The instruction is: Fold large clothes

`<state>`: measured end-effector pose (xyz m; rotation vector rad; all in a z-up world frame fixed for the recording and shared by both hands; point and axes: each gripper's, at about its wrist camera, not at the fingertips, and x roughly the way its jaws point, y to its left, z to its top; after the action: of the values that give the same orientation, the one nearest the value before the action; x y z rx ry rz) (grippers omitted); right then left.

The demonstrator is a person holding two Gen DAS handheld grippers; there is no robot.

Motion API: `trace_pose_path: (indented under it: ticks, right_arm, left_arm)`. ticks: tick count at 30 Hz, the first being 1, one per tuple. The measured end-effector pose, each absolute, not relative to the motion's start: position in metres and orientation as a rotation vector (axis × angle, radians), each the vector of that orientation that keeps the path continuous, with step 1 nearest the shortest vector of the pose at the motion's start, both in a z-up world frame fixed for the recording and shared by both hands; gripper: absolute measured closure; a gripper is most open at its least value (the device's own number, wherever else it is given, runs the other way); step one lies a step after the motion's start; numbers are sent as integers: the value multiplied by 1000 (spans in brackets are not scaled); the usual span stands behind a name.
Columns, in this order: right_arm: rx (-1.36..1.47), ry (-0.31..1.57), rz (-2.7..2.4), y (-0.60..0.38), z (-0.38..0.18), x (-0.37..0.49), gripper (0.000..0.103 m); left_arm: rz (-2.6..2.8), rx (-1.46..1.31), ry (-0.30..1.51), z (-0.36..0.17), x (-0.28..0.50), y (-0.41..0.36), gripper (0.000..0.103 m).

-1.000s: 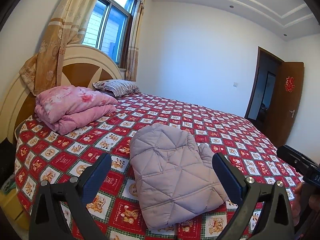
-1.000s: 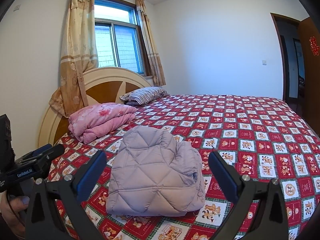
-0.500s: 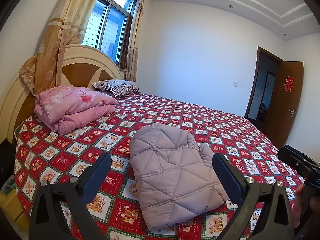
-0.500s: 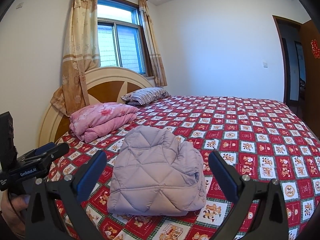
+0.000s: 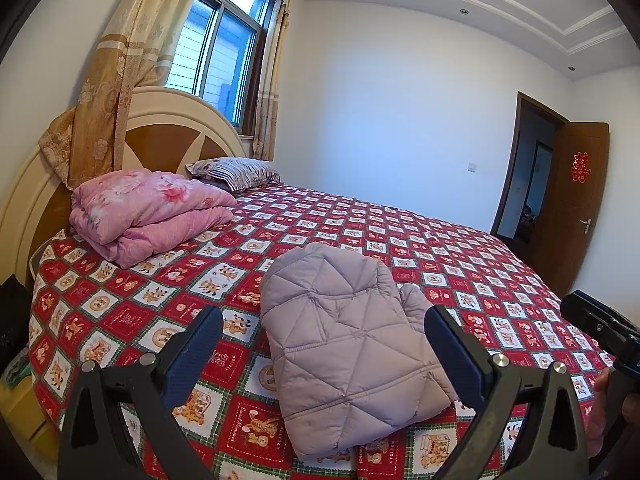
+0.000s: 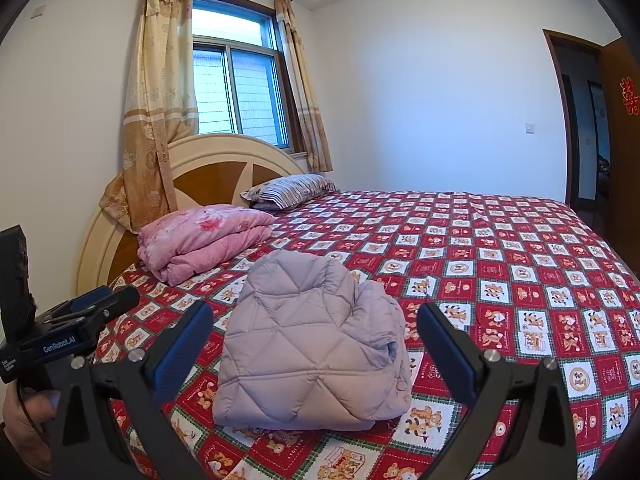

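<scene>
The quilted lilac jacket (image 5: 352,344) lies folded into a compact bundle in the lower middle of both views, resting on the bed (image 5: 460,264) near its front edge. The left gripper (image 5: 324,344) and the right gripper (image 6: 314,338) both hang above it with jaws spread wide, holding nothing and touching nothing.

The padding looks springy, so the likely risk is that the bundle puffs open by itself; one layer at its right side already bulges out from under the top. The bundle also sits close to the mattress edge, so a nudge from a lowered finger could probably slide it off the smooth cover.

The bed wears a red checked cover printed with bears. At the middle left a folded pink quilt (image 6: 204,236) sits well apart from the jacket, with a striped pillow (image 6: 288,188) behind it against the curved headboard (image 6: 208,160). A curtained window (image 6: 236,100) fills the upper left; a brown door (image 5: 576,200) stands open at the right.
</scene>
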<state>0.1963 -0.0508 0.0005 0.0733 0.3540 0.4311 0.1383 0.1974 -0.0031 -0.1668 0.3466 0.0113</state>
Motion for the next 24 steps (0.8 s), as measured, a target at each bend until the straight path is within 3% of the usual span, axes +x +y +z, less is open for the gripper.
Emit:
trace_pose_path:
  ticks: [24]
  right_arm:
    - [65,360,426,-53,-3,198,0]
  left_arm:
    - [74,-148,383,-12,147,192,1]
